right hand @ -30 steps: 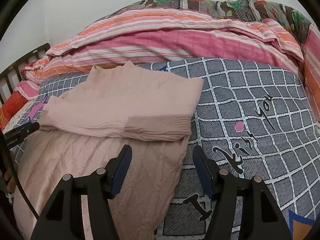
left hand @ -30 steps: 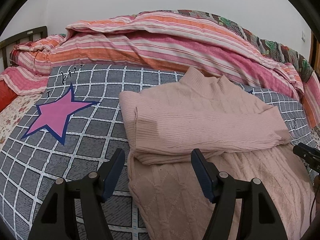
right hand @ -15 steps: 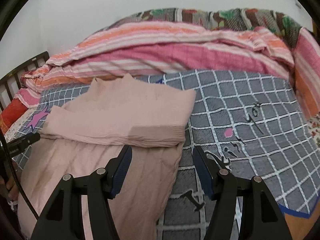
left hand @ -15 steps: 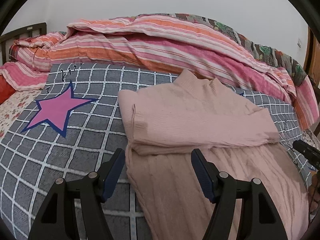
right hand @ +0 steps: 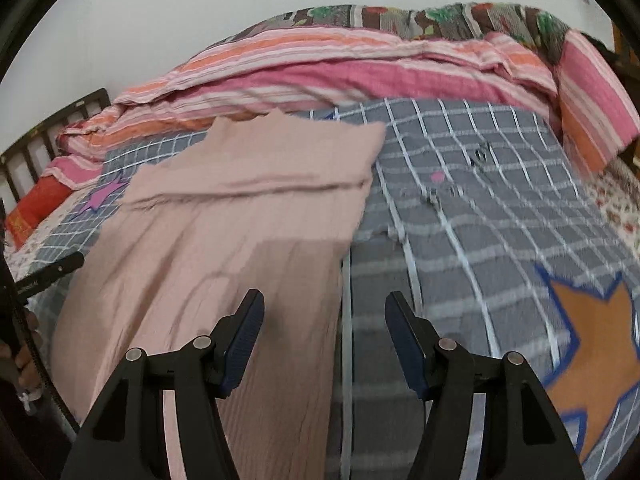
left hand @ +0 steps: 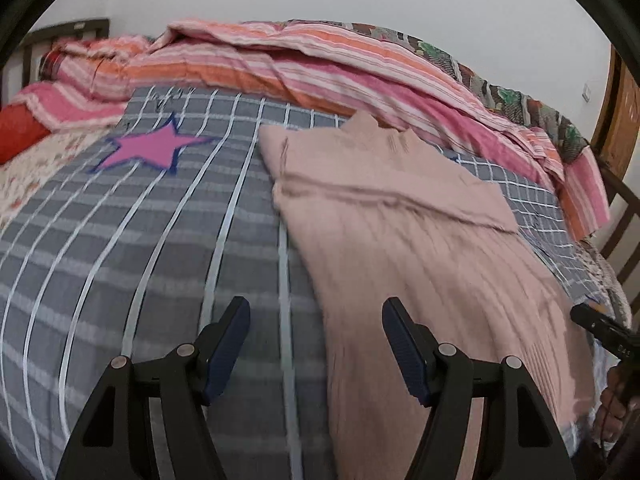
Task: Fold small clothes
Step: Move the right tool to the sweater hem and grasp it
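A pale pink knitted sweater point(left hand: 408, 216) lies flat on a grey quilt with a white grid point(left hand: 120, 248), right of the quilt's magenta star patch point(left hand: 148, 152); its sleeves are already folded across the chest. The left gripper point(left hand: 316, 344) hovers with jaws wide and empty, straddling the sweater's left side edge near the hem. The right gripper point(right hand: 324, 336) hangs equally wide and empty over the sweater's right edge. Judging by this, the bottom-to-collar fold comes next, calling for each gripper to pinch a hem corner. The soft ribbed knit looks limp; a striped pink-and-orange duvet point(right hand: 360, 76) is heaped beyond the sweater
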